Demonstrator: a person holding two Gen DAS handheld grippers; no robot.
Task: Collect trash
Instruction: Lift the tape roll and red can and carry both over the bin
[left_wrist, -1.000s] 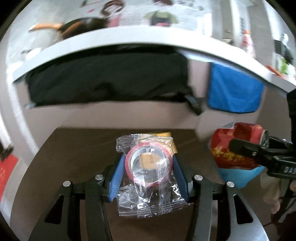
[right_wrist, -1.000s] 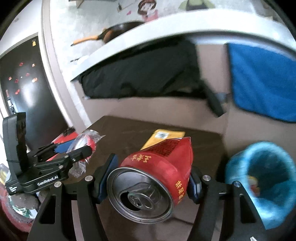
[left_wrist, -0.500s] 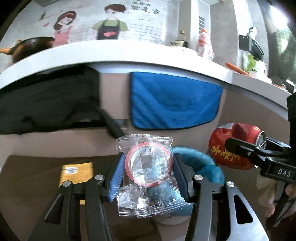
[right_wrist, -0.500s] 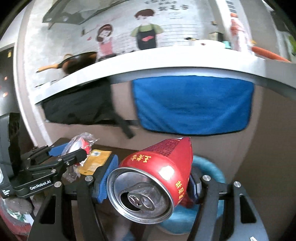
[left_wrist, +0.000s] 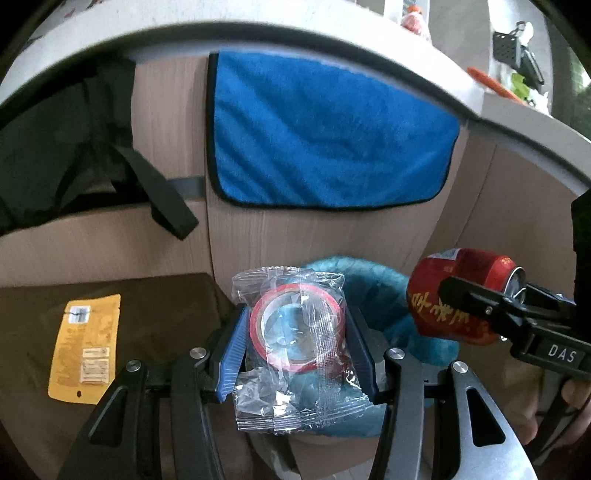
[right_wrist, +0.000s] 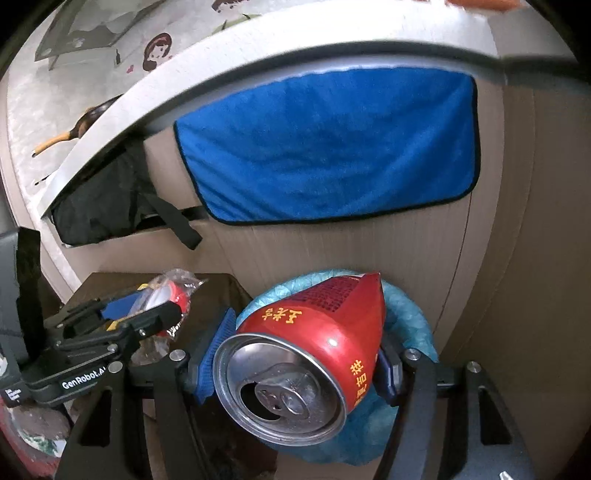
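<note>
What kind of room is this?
Likely a home kitchen: a pale countertop runs overhead with a frying pan on it, a blue towel hangs on the cabinet front, and a cartoon cook decal marks the wall.

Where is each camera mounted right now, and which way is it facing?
Left wrist: rides on the left gripper, facing forward along its fingers at the wrapped tape roll it grips, with the bin and blue towel beyond; the right gripper shows at right.
Right wrist: rides on the right gripper, facing forward over the gripped can toward the bin and towel; the left gripper shows at left.
Shared: both see the bin, towel, tape roll and can.
</note>
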